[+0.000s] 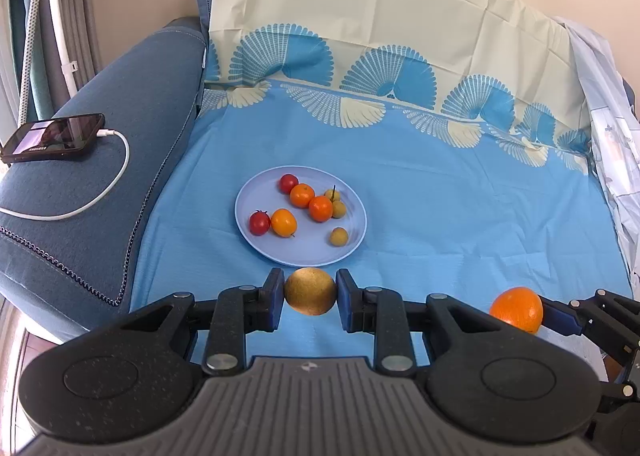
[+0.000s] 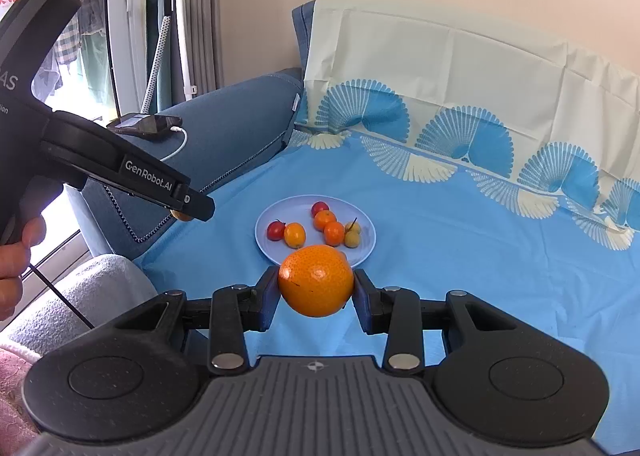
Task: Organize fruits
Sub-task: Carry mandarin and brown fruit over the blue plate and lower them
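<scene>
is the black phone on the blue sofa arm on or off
On: the black phone shows a lit screen, with a white cable plugged in.

Left gripper [image 1: 310,291] clamped and angled down, right gripper [image 2: 316,286] likewise

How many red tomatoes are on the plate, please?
2: one tomato at the far edge of the plate, one tomato at its left beside an orange fruit. None seems hidden.

Orange [image 2: 316,281] hides plate's [image 2: 276,254] near rim; left gripper's [image 2: 182,213] fruit mostly hidden
</scene>
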Tool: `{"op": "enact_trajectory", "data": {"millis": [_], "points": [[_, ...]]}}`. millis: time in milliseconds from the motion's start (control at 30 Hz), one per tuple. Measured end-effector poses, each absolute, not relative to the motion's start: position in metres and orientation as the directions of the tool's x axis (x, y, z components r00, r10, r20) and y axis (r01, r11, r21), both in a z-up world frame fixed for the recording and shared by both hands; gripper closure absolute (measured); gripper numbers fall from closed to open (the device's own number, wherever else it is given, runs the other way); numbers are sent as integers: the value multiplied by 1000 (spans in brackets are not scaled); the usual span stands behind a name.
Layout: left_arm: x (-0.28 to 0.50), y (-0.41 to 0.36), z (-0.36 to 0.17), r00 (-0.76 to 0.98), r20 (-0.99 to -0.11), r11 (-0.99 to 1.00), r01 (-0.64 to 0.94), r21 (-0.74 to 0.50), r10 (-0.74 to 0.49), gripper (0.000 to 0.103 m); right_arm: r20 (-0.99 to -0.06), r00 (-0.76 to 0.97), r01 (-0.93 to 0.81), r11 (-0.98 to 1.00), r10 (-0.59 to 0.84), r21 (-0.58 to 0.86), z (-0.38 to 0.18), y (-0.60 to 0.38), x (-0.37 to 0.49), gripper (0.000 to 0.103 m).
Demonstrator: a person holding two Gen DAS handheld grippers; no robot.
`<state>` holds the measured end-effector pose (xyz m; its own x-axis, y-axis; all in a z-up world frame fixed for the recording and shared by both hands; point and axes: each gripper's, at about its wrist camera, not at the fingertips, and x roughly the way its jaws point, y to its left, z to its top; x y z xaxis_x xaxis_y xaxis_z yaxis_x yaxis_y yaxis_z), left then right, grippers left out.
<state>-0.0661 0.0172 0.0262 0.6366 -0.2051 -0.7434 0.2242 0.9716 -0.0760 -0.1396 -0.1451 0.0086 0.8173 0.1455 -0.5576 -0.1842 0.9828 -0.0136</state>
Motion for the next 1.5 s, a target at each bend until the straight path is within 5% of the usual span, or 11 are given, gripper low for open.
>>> {"op": "enact_trajectory", "data": {"millis": [800,1500], "points": [[-22,24,14,624,-759,980,181,-87,-183,72,-593,794,-161,987,130,1,-6,-149,-106,63],[83,13,-7,595,-790,986,155,-67,-147,72,-614,773,-161,985,160,54,-28,-151,8,63]]}}
